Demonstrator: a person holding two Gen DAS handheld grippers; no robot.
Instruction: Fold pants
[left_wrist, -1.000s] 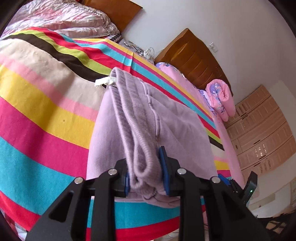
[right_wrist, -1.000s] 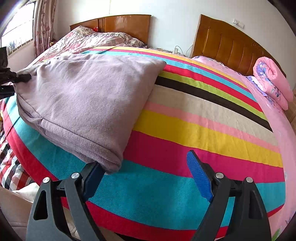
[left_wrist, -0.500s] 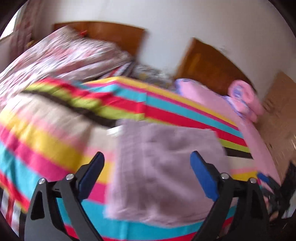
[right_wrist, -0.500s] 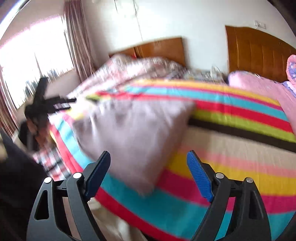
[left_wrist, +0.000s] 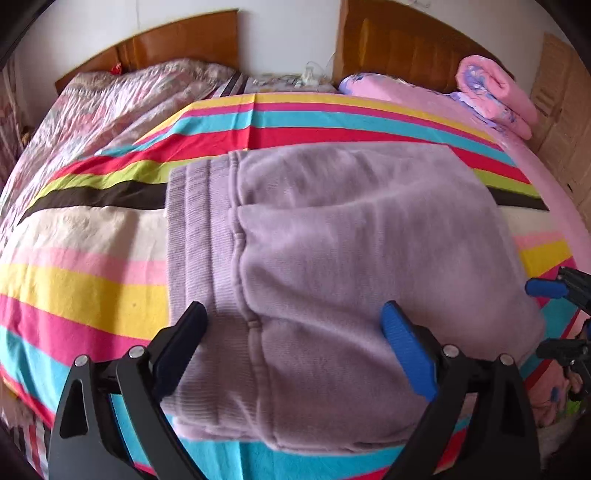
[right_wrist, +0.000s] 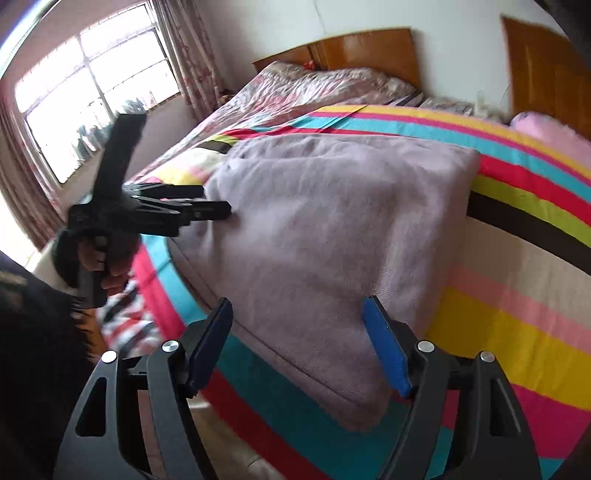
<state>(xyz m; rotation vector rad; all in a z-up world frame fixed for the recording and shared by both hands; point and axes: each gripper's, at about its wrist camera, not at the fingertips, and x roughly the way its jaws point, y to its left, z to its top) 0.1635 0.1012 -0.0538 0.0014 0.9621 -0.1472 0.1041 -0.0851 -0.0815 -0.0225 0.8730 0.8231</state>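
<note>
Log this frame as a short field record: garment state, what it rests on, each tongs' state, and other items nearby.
garment: lilac pants, folded into a compact rectangle, ribbed waistband toward the left in the left wrist view
surface: striped bedspread
left tongs: open, hovering over the near edge of the pants, holding nothing
right tongs: open, holding nothing, above the near corner of the pants
other items: rolled pink blanket near the wooden headboard; floral quilt on the far left
fold status: looks finished, both tongs off the fabric
</note>
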